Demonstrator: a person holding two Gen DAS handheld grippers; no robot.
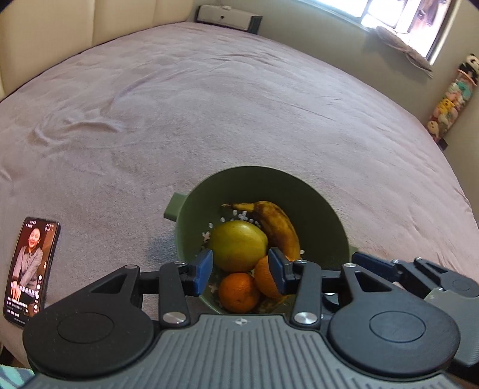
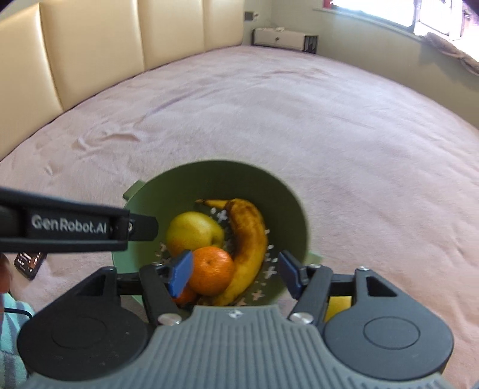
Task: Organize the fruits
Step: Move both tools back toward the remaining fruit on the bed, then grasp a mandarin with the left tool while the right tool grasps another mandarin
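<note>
A wide pink bed (image 2: 269,119) fills the room, with a cream padded headboard (image 2: 89,45) and a window (image 1: 398,15) beyond. Near its front edge stands the green bowl (image 2: 215,179) of fruit. Both left tongs (image 1: 241,269) and right tongs (image 2: 235,270) gape wide above it, empty.

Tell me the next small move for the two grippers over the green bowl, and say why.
Probably lift both away: the left gripper and right gripper are open and empty, and the banana, apple and oranges already lie in the green bowl.
</note>
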